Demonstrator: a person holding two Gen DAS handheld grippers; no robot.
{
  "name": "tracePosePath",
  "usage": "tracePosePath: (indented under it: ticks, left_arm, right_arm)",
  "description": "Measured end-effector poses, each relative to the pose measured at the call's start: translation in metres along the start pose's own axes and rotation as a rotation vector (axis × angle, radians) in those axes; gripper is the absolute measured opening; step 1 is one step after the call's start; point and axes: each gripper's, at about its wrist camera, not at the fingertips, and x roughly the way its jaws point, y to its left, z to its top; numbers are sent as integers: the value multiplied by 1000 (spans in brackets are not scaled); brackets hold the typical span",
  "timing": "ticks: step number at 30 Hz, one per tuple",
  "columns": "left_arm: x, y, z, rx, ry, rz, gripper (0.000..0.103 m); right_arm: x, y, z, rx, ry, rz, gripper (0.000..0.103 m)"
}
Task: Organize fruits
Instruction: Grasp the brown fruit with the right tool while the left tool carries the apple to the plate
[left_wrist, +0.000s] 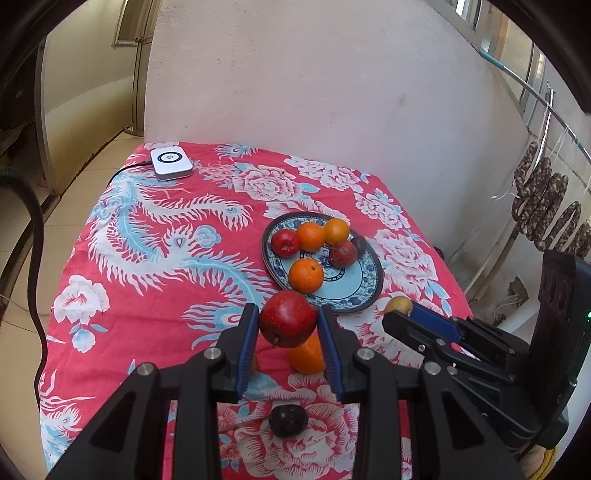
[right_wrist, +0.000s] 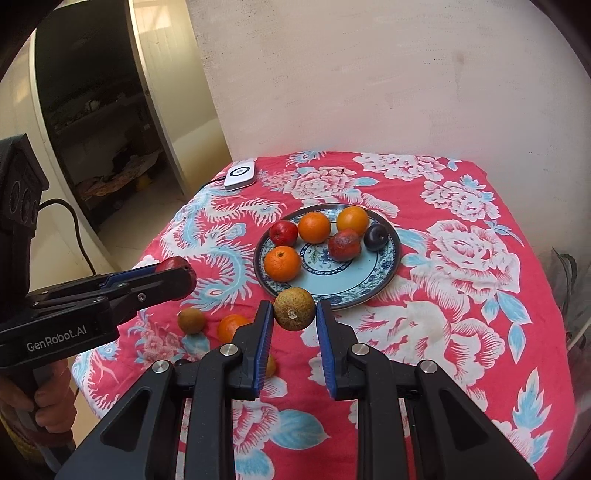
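Note:
My left gripper (left_wrist: 288, 323) is shut on a red apple (left_wrist: 287, 318), held above the red floral cloth just short of the blue-patterned plate (left_wrist: 364, 286). The plate holds several oranges, red fruits and a dark plum. My right gripper (right_wrist: 294, 316) is shut on a brown-green round fruit (right_wrist: 294, 308), also lifted near the plate (right_wrist: 384, 269) front rim. In the right wrist view the left gripper (right_wrist: 177, 275) shows at the left with the apple between its jaws. On the cloth lie an orange (left_wrist: 308, 354), a dark plum (left_wrist: 288, 420) and a small brown fruit (right_wrist: 191, 319).
A white square device (left_wrist: 171, 162) with a cable sits at the table's far left corner. A pale wall stands behind the table. Dried sausages (left_wrist: 546, 206) hang at the right. A person's hand (right_wrist: 51, 398) grips the left tool's handle.

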Motion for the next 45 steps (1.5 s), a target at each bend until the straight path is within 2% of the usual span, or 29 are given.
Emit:
tracePosePath:
  ticks: [11, 24, 34, 45]
  left_arm:
    - [27, -4, 17, -13, 17, -7, 34]
    - [66, 1, 43, -26, 34, 17, 34]
    - [83, 3, 44, -34, 56, 11, 34]
    - [85, 5, 44, -33, 52, 12, 34]
  right_arm:
    - [10, -20, 6, 13, -2, -31, 25]
    - [33, -22, 14, -14, 19, -30, 25]
    - [51, -18, 14, -38, 47, -33, 25]
    - [64, -12, 12, -62, 69, -28, 25]
